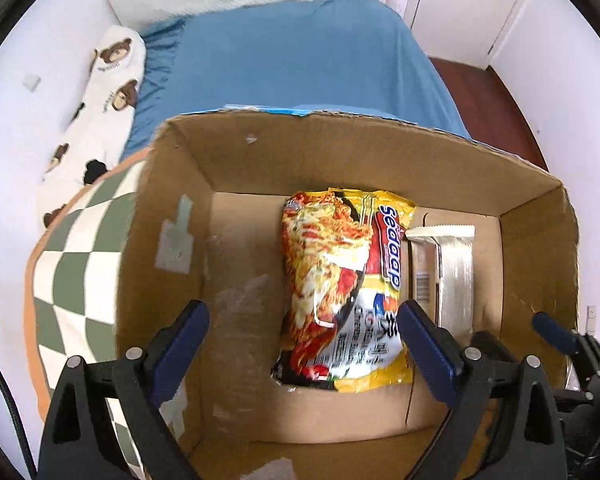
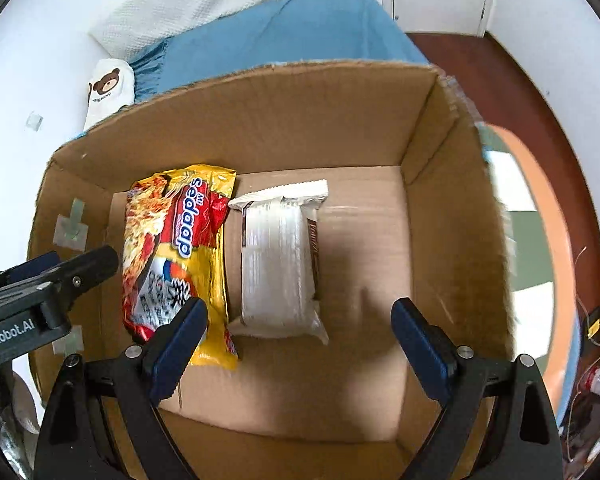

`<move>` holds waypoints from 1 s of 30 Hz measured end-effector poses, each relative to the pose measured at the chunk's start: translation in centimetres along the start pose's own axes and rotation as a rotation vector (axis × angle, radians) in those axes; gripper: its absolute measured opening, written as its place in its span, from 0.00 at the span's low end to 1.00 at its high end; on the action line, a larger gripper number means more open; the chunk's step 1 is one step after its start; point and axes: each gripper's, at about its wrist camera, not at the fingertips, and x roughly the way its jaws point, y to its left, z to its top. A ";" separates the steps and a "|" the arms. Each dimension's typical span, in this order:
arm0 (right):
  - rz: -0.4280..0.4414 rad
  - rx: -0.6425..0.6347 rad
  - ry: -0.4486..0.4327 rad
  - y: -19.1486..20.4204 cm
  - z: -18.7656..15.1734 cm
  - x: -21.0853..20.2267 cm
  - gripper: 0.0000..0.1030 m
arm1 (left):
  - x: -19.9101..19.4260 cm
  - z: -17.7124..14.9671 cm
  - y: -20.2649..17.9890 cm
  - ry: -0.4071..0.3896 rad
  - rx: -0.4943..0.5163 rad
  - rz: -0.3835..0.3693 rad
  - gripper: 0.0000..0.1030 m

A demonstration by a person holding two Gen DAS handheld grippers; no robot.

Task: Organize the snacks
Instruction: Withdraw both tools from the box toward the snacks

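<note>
An open cardboard box (image 1: 172, 240) (image 2: 452, 208) holds two snacks on its floor. A yellow and red Sedaap noodle packet (image 1: 340, 292) (image 2: 172, 248) lies left of a silver-white wrapped snack pack (image 1: 448, 268) (image 2: 278, 264). My left gripper (image 1: 304, 324) is open and empty, hovering over the box above the noodle packet. My right gripper (image 2: 298, 324) is open and empty, hovering above the near end of the silver pack. Part of the right gripper shows at the right edge of the left wrist view (image 1: 556, 332), and the left gripper shows at the left of the right wrist view (image 2: 60, 276).
The box stands by a bed with a blue sheet (image 1: 300, 56) (image 2: 300, 24). A green-checked cushion (image 1: 80, 264) lies left of the box and a bear-print pillow (image 1: 112, 80) by the wall. Dark wood floor (image 2: 520, 92) is at the right.
</note>
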 end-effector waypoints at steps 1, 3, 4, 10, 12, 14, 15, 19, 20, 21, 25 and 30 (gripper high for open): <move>-0.010 -0.007 -0.019 0.0 -0.6 -0.8 0.92 | -0.5 -0.5 -0.2 -0.011 0.003 0.001 0.94; -0.026 -0.014 -0.050 -0.1 -1.6 -2.3 0.92 | -1.8 -2.1 -0.4 -0.043 0.008 0.011 0.94; -0.028 -0.017 -0.063 -0.6 -2.3 -3.1 0.92 | -2.6 -2.6 -0.6 -0.055 0.012 0.014 0.94; -0.057 -0.041 -0.144 -1.2 -6.0 -7.9 0.92 | -6.3 -5.2 -0.5 -0.141 0.008 0.014 0.94; -0.059 -0.050 -0.170 -1.2 -7.2 -9.5 0.92 | -7.7 -5.7 -0.2 -0.170 0.001 0.009 0.94; -0.063 -0.056 -0.197 -1.0 -8.1 -10.8 0.92 | -9.2 -6.6 -0.3 -0.204 0.001 0.010 0.94; -0.061 -0.060 -0.211 -1.0 -8.6 -11.6 0.92 | -9.8 -7.0 -0.4 -0.216 0.003 0.010 0.94; -0.062 -0.071 -0.271 -0.6 -10.8 -14.7 0.92 | -12.0 -9.3 -0.4 -0.253 0.009 0.000 0.94; -0.064 -0.073 -0.281 -0.4 -11.1 -15.1 0.92 | -12.4 -9.8 -0.4 -0.257 0.011 0.000 0.94; -0.062 -0.075 -0.294 -0.3 -11.7 -15.8 0.92 | -12.8 -10.3 -0.4 -0.261 0.011 -0.003 0.94; -0.041 -0.068 -0.315 0.0 -13.6 -18.0 0.92 | -13.8 -12.4 -0.4 -0.268 0.016 0.004 0.94; -0.005 -0.031 -0.271 -0.6 -16.3 -18.0 0.92 | -12.8 -16.1 0.1 -0.197 0.012 -0.001 0.94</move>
